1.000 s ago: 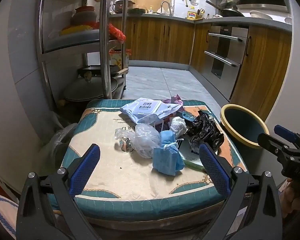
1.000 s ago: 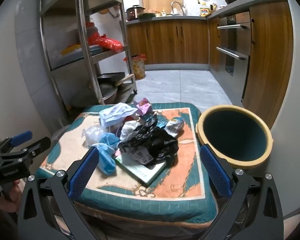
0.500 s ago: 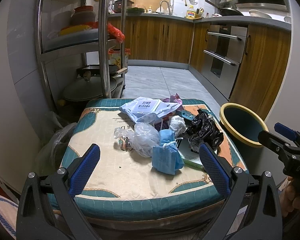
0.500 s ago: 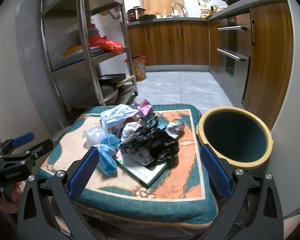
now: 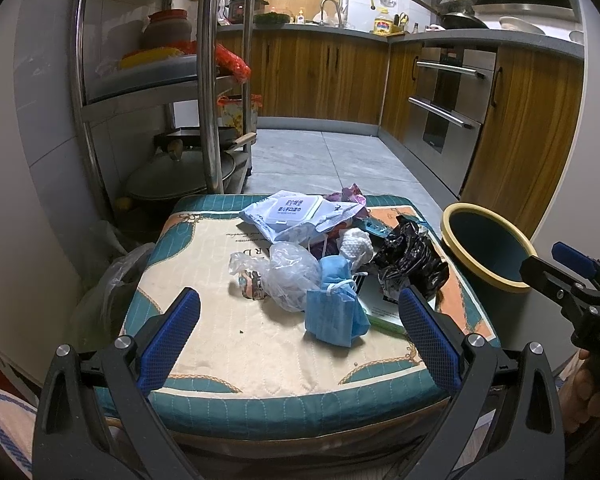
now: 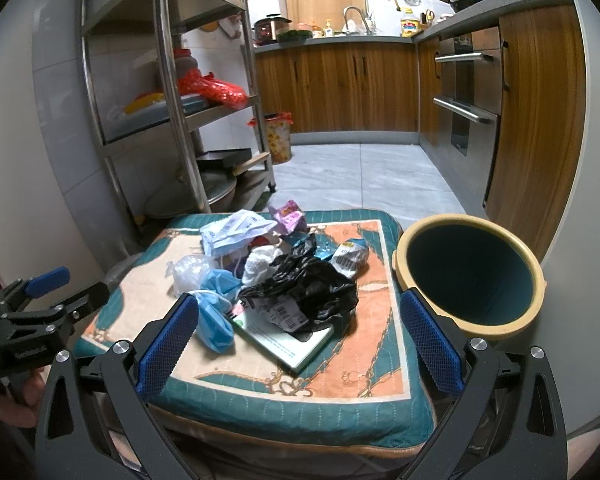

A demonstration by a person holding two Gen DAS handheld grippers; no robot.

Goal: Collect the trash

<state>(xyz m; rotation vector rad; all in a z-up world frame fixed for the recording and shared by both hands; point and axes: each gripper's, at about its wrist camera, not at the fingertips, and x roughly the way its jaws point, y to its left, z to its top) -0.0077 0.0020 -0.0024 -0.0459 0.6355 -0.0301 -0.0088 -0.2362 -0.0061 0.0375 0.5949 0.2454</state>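
Only right view shows barcode label (image 6: 286, 312) on black bag (image 6: 312, 284), bin (image 6: 534, 276) interior

Quilted cloth cushion (image 5: 228, 344), matt, stitched in rows, under my grippers. Crumpled black plastic bag (image 6: 312, 288), glossy; clear plastic bag (image 5: 288, 276), thin and wrinkled. Blue face mask (image 5: 334, 312), soft matt fabric. White wipes pack (image 5: 296, 216), smooth plastic film with a slight sheen. Bin (image 6: 472, 276), smooth matt plastic. My finger pads (image 5: 172, 340), blue with a rough mesh texture, on matt black arms. Steel shelf rack (image 6: 172, 80), polished. Cabinets (image 5: 324, 76), grained wood.
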